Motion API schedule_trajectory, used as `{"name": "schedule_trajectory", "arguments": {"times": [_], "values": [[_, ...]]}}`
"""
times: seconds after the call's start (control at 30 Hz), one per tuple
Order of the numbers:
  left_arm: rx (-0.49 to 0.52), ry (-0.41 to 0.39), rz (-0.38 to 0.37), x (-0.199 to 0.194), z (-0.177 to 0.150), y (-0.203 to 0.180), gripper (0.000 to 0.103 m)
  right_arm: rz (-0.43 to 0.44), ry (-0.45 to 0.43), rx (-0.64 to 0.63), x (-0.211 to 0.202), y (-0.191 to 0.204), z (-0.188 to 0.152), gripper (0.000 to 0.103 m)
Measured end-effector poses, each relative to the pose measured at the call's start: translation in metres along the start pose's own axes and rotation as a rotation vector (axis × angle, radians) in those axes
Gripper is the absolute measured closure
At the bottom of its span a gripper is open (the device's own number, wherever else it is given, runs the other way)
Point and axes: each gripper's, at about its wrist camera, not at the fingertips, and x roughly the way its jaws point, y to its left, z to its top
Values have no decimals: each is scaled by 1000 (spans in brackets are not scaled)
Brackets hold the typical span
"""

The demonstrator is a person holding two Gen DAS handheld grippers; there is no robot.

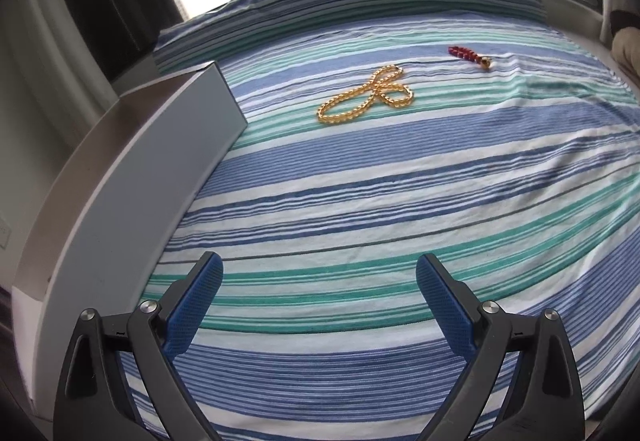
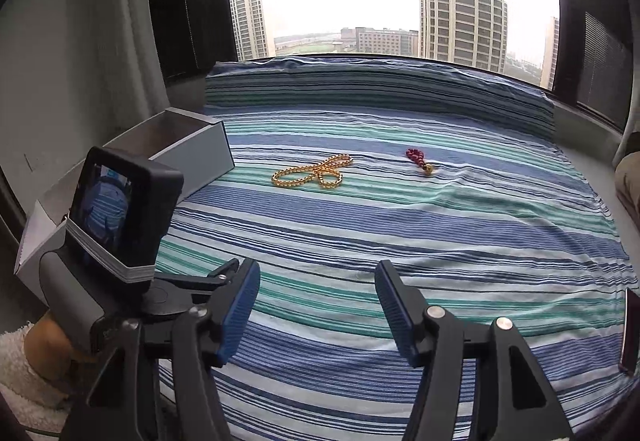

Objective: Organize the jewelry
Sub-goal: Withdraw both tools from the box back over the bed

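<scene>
Both tongs gape, empty: left tongs point(image 1: 319, 273), right tongs point(image 2: 317, 279). Gold bead necklace point(image 1: 366, 96) at 12 o'clock on striped bedspread point(image 1: 400, 181), red bracelet point(image 1: 468, 55) at 1, grey box point(image 1: 168, 145) at 10. Risk: twisted loops snag, beads slip, fabric gets pinched.

striped bed cover point(image 2: 400, 225): grey open box point(image 2: 192, 145) far left, gold bead necklace point(image 2: 316, 171) centre far, red bead bracelet point(image 2: 418, 159) right of it.

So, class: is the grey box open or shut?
Open: the grey box has no lid on top, and its inner walls show.
</scene>
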Motion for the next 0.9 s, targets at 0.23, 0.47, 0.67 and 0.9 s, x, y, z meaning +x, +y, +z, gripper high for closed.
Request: {"name": "schedule_trajectory", "arguments": {"times": [0.23, 0.47, 0.67, 0.9], "values": [[9, -11, 11, 2, 7, -7, 5, 74, -79, 34, -30, -4, 13, 42], [30, -18, 17, 0, 7, -13, 5, 145, -91, 29, -40, 1, 16, 42], [22, -23, 28, -1, 8, -12, 5, 147, -74, 31, -37, 1, 13, 42], [-12, -17, 13, -4, 7, 0, 5, -56, -38, 55, -26, -25, 12, 42]]}}
